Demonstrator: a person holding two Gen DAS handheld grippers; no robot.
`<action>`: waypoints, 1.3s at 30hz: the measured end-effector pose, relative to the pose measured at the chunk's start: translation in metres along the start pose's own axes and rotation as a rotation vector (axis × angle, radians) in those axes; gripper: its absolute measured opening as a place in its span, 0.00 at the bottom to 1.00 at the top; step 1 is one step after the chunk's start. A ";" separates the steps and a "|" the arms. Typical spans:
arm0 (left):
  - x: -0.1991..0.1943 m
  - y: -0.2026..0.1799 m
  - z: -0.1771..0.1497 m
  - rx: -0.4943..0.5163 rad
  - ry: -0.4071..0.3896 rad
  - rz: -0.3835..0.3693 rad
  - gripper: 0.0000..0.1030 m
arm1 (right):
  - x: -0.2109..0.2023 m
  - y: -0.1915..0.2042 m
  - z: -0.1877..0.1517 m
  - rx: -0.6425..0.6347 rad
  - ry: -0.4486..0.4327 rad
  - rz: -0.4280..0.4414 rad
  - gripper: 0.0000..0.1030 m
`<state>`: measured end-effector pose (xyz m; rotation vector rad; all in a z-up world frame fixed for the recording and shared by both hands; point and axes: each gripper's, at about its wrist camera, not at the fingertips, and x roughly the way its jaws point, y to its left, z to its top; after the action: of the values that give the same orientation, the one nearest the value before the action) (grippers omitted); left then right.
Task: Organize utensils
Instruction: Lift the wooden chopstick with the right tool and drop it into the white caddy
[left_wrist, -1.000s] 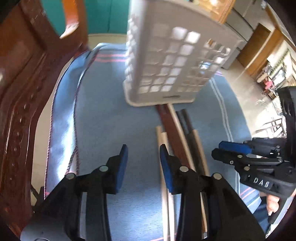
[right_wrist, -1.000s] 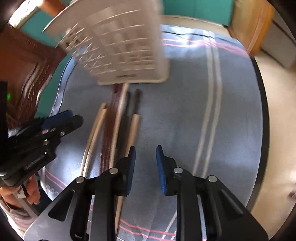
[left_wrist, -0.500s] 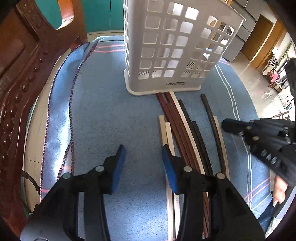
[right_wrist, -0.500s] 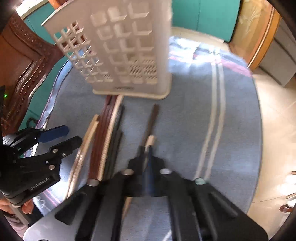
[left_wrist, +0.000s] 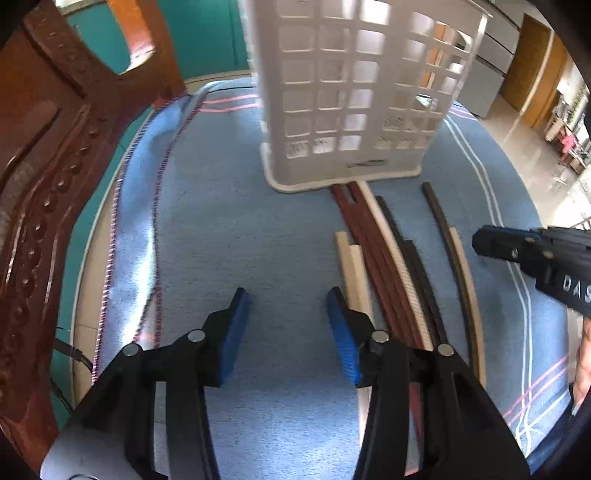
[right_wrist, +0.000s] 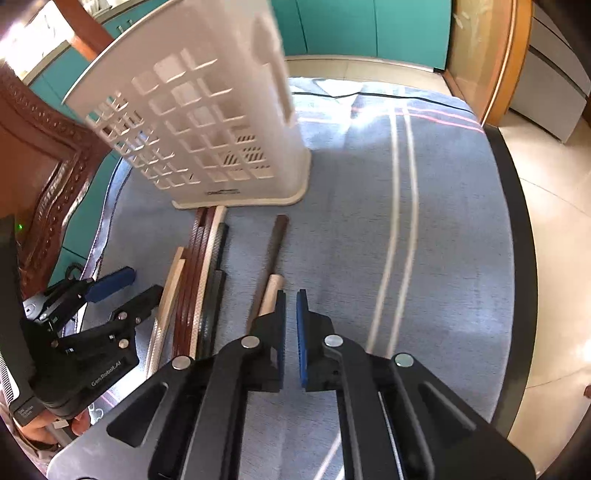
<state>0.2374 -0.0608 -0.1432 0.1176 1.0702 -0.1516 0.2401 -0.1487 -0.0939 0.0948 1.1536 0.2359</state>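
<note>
The right gripper (right_wrist: 291, 317) is clenched, nothing visibly gripped, beside a dark and a pale chopstick (right_wrist: 271, 295), while the left gripper (left_wrist: 288, 314), jaws opening and empty, hovers beside slender chopsticks (left_wrist: 384, 258) lying on blue woven cloth (left_wrist: 221, 229) before the white lattice plastic basket (left_wrist: 351, 92).

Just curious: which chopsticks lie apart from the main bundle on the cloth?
The dark-and-pale pair beside the right gripper; a strip of bare blue cloth separates it from the bundle.
</note>
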 end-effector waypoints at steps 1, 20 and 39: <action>-0.002 0.002 -0.002 -0.008 -0.002 0.019 0.45 | 0.003 0.004 0.001 -0.008 0.001 -0.004 0.09; -0.009 0.000 -0.005 -0.035 -0.025 -0.074 0.49 | 0.039 0.035 0.035 0.033 -0.032 -0.039 0.09; -0.006 -0.004 -0.001 -0.037 -0.013 -0.008 0.31 | 0.036 0.026 0.015 -0.041 -0.025 -0.170 0.13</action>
<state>0.2334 -0.0646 -0.1383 0.0792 1.0601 -0.1398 0.2635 -0.1143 -0.1147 -0.0368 1.1250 0.1073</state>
